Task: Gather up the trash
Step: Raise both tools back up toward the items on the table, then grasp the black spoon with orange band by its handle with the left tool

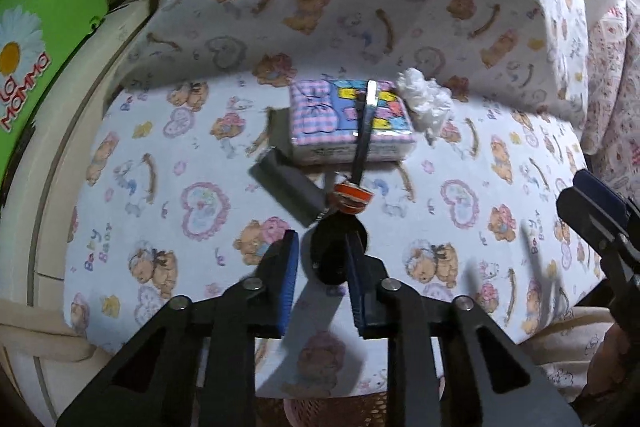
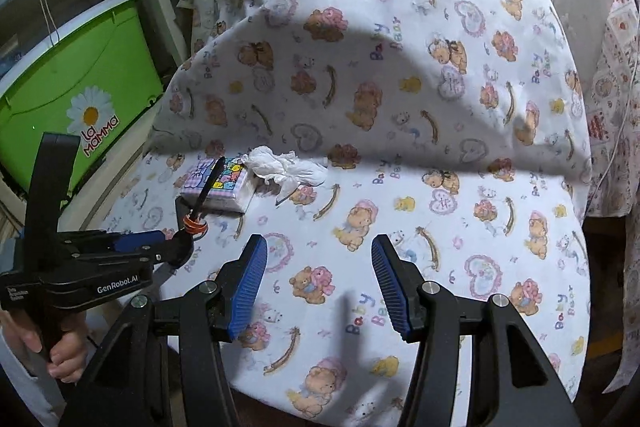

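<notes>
A crumpled white tissue (image 1: pixel 426 99) (image 2: pixel 284 167) lies on the bear-print sheet beside a patterned tissue pack (image 1: pixel 352 123) (image 2: pixel 218 187). A black-handled tool with orange rings (image 1: pixel 352 199) (image 2: pixel 196 223) rests its thin stem across that pack. My left gripper (image 1: pixel 322 251) (image 2: pixel 178 245) has its blue pads drawn in around the tool's round black handle (image 1: pixel 332 255), gripping it at the tips. A dark grey block (image 1: pixel 284 187) lies just left of it. My right gripper (image 2: pixel 318 267) (image 1: pixel 592 211) stands open over the sheet with nothing between its pads.
A green bin with a daisy label (image 1: pixel 48 27) (image 2: pixel 80 99) stands to the left past the bed's pale frame (image 1: pixel 52 163). The sheet rises over a pillow (image 2: pixel 400 47) behind the objects. A pink mesh basket (image 1: pixel 332 407) sits below the bed's near edge. A hand (image 2: pixel 64 355) holds the left gripper.
</notes>
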Demonstrator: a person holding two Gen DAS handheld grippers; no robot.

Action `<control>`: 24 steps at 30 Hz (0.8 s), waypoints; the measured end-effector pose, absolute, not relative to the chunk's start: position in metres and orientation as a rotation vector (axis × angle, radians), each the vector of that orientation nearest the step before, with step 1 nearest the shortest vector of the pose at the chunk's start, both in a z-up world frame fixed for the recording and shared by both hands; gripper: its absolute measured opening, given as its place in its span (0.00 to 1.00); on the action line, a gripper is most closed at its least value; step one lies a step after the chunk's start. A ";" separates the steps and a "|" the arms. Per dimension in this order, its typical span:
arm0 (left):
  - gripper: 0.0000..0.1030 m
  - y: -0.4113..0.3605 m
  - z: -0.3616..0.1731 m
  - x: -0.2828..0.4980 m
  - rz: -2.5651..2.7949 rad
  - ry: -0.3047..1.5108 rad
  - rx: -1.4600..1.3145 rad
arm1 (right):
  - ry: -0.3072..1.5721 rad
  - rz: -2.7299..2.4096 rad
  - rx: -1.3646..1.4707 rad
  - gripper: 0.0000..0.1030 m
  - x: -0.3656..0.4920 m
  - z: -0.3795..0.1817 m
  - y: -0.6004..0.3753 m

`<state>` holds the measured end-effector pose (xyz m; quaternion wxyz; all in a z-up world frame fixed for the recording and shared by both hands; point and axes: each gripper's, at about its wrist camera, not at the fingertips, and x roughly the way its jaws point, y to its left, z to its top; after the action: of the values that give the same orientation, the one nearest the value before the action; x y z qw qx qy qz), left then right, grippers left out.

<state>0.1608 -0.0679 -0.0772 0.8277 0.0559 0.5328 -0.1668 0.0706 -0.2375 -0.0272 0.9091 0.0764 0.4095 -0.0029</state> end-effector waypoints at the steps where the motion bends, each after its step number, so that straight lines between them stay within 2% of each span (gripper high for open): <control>1: 0.12 -0.070 -0.077 0.160 -0.351 1.126 0.129 | 0.843 -0.003 0.145 0.55 0.070 -0.027 -0.235; 4: 0.01 -0.072 -0.075 0.155 -0.354 1.118 0.125 | 0.849 0.002 0.133 0.55 0.070 -0.028 -0.233; 10: 0.01 -0.062 -0.048 0.137 -0.374 1.057 0.100 | 0.855 0.002 0.153 0.55 0.068 -0.028 -0.237; 13: 0.01 -0.057 -0.041 0.126 -0.364 1.040 0.170 | 0.856 0.006 0.165 0.55 0.066 -0.027 -0.239; 19: 0.01 -0.045 -0.057 0.122 -0.384 1.174 0.147 | 0.898 0.103 0.209 0.55 0.065 -0.034 -0.228; 24: 0.01 -0.046 -0.059 0.113 -0.427 1.198 0.128 | 0.960 0.254 0.277 0.55 0.069 -0.045 -0.204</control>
<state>0.1130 -0.0457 -0.0594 0.8027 0.0599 0.5589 -0.1995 0.0687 -0.2045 -0.0449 0.8701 0.1324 0.4589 0.1214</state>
